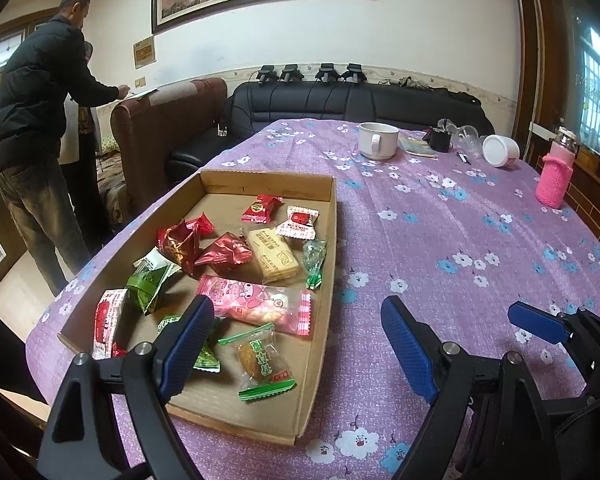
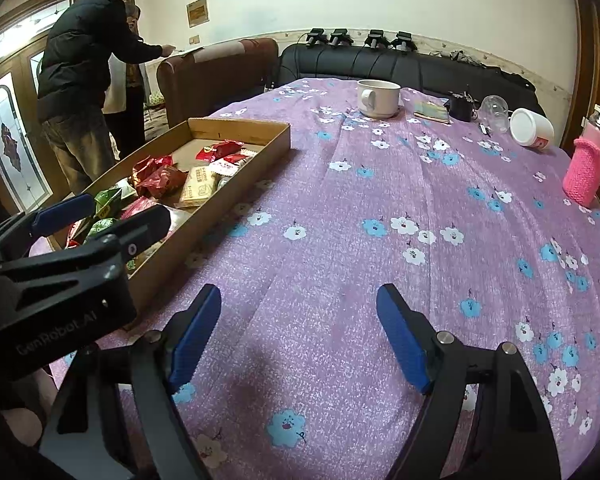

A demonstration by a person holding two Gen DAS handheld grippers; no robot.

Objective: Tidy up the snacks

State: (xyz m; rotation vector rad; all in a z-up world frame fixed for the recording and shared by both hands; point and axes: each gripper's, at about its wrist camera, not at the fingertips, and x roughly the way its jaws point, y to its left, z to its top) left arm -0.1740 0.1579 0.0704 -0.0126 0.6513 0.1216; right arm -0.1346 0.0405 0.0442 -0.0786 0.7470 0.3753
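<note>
Both grippers are hanging wide open and empty, the left gripper (image 1: pixel 296 344) over the near end of the snack-filled tray (image 1: pixel 324 240) and the right gripper (image 2: pixel 300 336) over the bare worktop (image 2: pixel 340 220) beside it.

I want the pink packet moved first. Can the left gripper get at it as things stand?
Probably yes. The left gripper is open, hovering over the cardboard tray, and the pink packet lies on top just ahead of its fingertips, uncovered.

Wrapped snacks (image 1: pixel 236 276) inside cardboard tray (image 1: pixel 324 264)
</note>
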